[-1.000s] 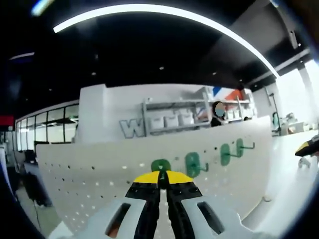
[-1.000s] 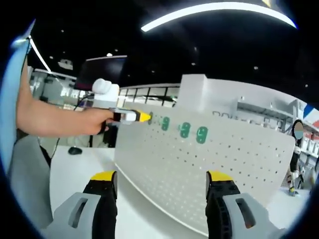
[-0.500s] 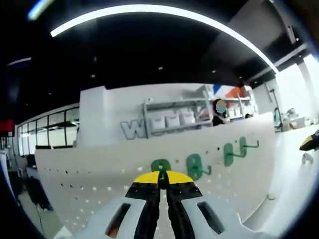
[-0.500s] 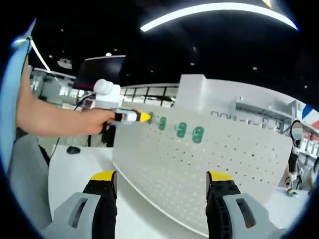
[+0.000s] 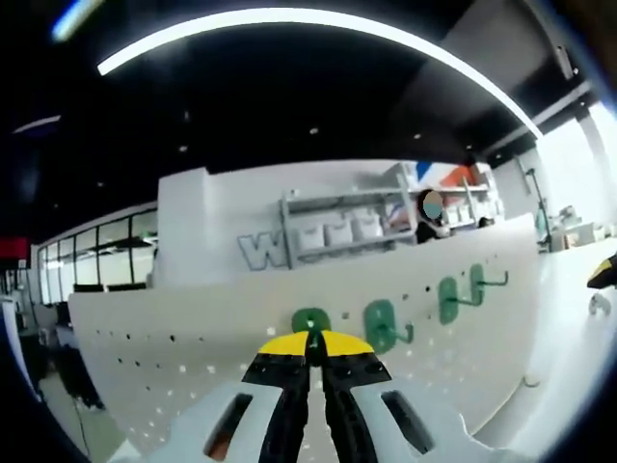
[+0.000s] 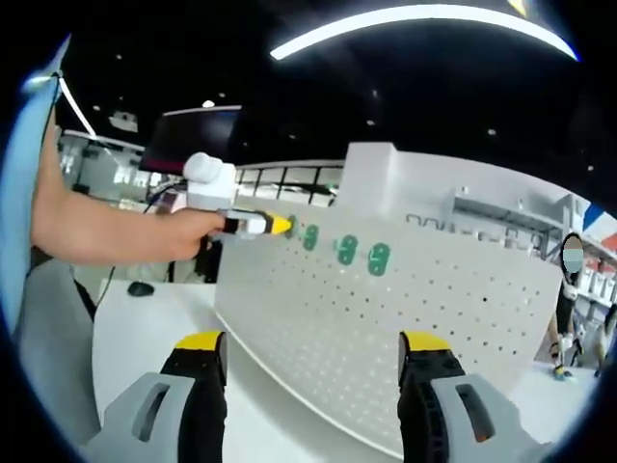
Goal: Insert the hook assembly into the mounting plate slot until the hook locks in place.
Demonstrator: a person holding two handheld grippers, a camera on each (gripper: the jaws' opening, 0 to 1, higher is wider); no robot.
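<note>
A white pegboard mounting plate (image 5: 174, 367) (image 6: 434, 328) stands upright on the table. Three green hook assemblies sit in a row near its top edge. The leftmost green hook (image 5: 310, 321) (image 6: 310, 236) is right at the tips of my left gripper (image 5: 310, 342), whose jaws are pressed together on it against the board. The other two hooks (image 5: 381, 321) (image 5: 453, 294) hang to its right. In the right gripper view my left gripper (image 6: 280, 227) reaches in from the left, held by a hand. My right gripper (image 6: 313, 347) stays back from the board, open, with nothing between its jaws.
The person's bare forearm (image 6: 106, 231) crosses the left of the right gripper view. The white table (image 6: 135, 338) runs in front of the board. A dark monitor (image 6: 193, 135) stands behind it. A person (image 6: 569, 289) stands far back by shelves (image 5: 337, 227).
Both views have drifted a little, so the board and hooks sit slightly shifted. My left gripper stays shut at the leftmost hook; the right stays open.
</note>
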